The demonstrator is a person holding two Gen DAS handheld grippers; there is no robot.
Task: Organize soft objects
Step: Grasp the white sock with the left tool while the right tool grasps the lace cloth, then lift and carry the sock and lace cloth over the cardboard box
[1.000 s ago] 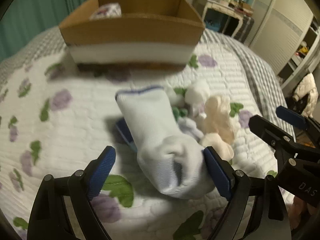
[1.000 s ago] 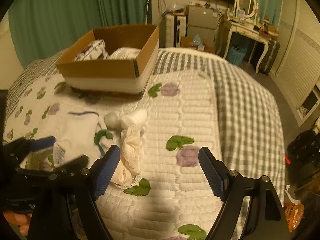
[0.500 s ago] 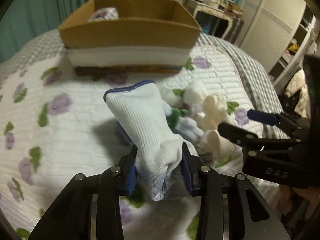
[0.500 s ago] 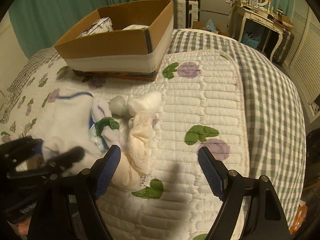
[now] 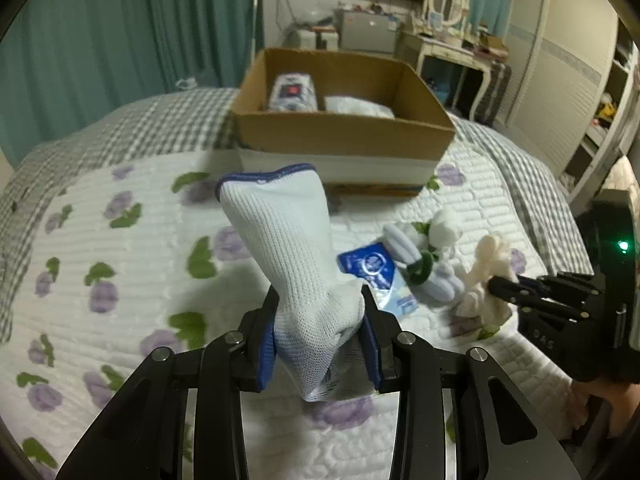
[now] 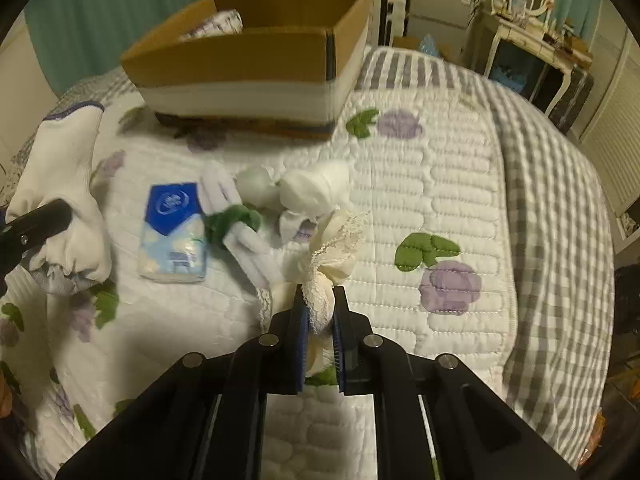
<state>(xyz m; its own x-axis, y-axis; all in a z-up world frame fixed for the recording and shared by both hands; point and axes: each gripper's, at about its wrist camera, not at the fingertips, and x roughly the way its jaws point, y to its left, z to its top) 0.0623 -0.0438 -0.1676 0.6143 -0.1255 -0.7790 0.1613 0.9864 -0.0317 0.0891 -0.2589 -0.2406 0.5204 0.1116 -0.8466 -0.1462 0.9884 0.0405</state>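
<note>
My left gripper point(image 5: 319, 334) is shut on a white sock with a blue cuff point(image 5: 288, 248) and holds it lifted above the quilt; the sock also shows in the right wrist view point(image 6: 66, 184). My right gripper point(image 6: 320, 316) is shut on a cream lace-trimmed sock point(image 6: 334, 248), seen too in the left wrist view point(image 5: 486, 280). Between them on the quilt lie a blue tissue pack point(image 6: 174, 232), a white sock with a green band point(image 6: 236, 220) and a balled white sock point(image 6: 316, 192). A cardboard box point(image 5: 340, 132) stands behind.
The box point(image 6: 248, 64) holds a patterned pack point(image 5: 292, 92) and a white bundle point(image 5: 356, 106). The flowered quilt point(image 6: 440, 184) covers a checked bed. A dresser with a mirror point(image 5: 448, 48) and wardrobes stand at the right; green curtains hang at the back left.
My left gripper closed on the white sock and lifted it off the quilt, uncovering the tissue pack. My right gripper moved in and closed on the cream lace sock.
</note>
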